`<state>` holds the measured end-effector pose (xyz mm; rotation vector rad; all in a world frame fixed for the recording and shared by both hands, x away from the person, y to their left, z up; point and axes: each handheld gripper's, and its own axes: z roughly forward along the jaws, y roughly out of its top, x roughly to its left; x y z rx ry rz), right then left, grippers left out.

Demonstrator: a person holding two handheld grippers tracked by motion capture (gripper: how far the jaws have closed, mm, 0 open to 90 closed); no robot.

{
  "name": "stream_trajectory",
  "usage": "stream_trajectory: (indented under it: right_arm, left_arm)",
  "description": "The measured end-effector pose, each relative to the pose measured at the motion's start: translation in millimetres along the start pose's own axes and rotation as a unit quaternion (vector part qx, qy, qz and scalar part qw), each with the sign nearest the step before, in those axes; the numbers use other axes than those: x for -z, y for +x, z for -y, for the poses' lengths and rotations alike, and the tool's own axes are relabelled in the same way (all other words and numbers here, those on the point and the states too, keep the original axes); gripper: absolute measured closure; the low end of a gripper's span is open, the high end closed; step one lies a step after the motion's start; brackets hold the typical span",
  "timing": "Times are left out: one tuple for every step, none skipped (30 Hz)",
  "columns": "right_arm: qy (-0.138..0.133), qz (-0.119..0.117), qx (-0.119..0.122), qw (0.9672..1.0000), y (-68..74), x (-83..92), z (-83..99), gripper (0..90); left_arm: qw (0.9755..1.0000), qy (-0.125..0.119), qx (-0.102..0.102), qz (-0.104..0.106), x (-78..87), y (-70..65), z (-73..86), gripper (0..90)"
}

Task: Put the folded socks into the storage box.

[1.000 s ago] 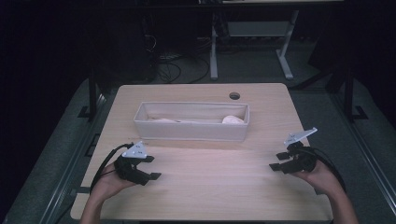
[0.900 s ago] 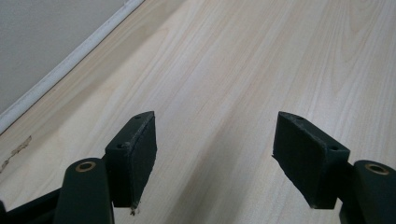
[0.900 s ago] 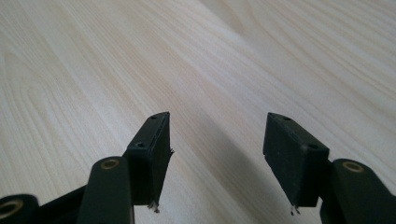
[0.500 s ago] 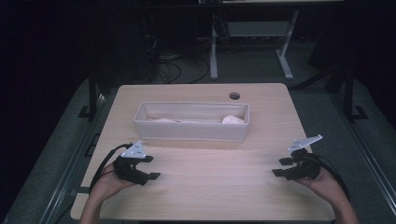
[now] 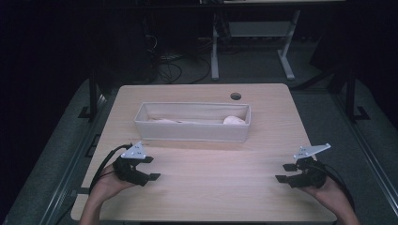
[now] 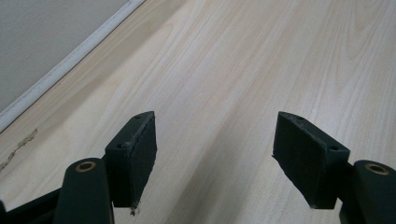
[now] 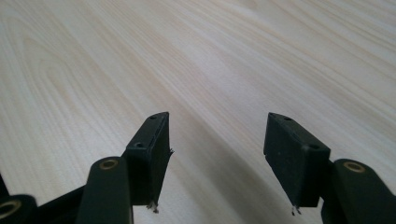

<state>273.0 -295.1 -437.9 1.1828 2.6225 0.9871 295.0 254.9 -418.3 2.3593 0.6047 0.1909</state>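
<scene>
The right tongs (image 5: 287, 172) have drifted outward and toward the person's edge of the counter (image 5: 211, 187) over the last second, ending a little lower and nearer the right corner than they were; the left tongs (image 5: 149, 168) have kept their place near the left front edge. Both sets stand well open and hold nothing: in the left gripper view the two black pads (image 6: 135, 154) frame bare wood, with the pale wall of the bin (image 6: 42, 46) running past at the upper left, and in the right gripper view the tongs (image 7: 217, 140) likewise have only wood grain between them. The bin (image 5: 192, 133) sits untouched across the middle of the counter, well apart from both hands, with a whitish, rounded item (image 5: 233, 120) lying at its right end and something flat and pale (image 5: 183, 121) along its floor; what these are is too small to tell. The shift looks like settling into a ready stance rather than an approach, since the right hand has moved away from the bin. No handling of the contents has begun; the next move would need a reach forward into the bin.
</scene>
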Motion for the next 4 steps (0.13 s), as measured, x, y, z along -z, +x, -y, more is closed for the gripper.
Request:
stream_trajectory:
  right_arm:
    - [-0.003, -0.002, 0.000, 1.0000, 2.9, 0.7, 1.0, 40.2]
    - [-0.004, -0.001, 0.004, 1.0000, 5.2, 1.2, 1.4, 40.1]
    - [-0.006, 0.000, 0.006, 1.0000, 7.9, 1.7, 1.5, 40.0]
    - [-0.008, -0.001, 0.007, 0.9999, 9.7, 2.1, 1.7, 39.8]
  left_arm:
    - [1.0000, -0.002, 0.001, 0.000, 0.1, -0.1, 0.0, 30.2]
    - [1.0000, -0.002, 0.000, 0.000, 0.5, -0.1, -0.1, 30.2]
    - [1.0000, -0.003, 0.001, 0.000, 0.8, -0.1, -0.3, 30.3]
    - [1.0000, -0.005, 0.001, 0.000, 1.2, 0.0, -0.5, 30.2]
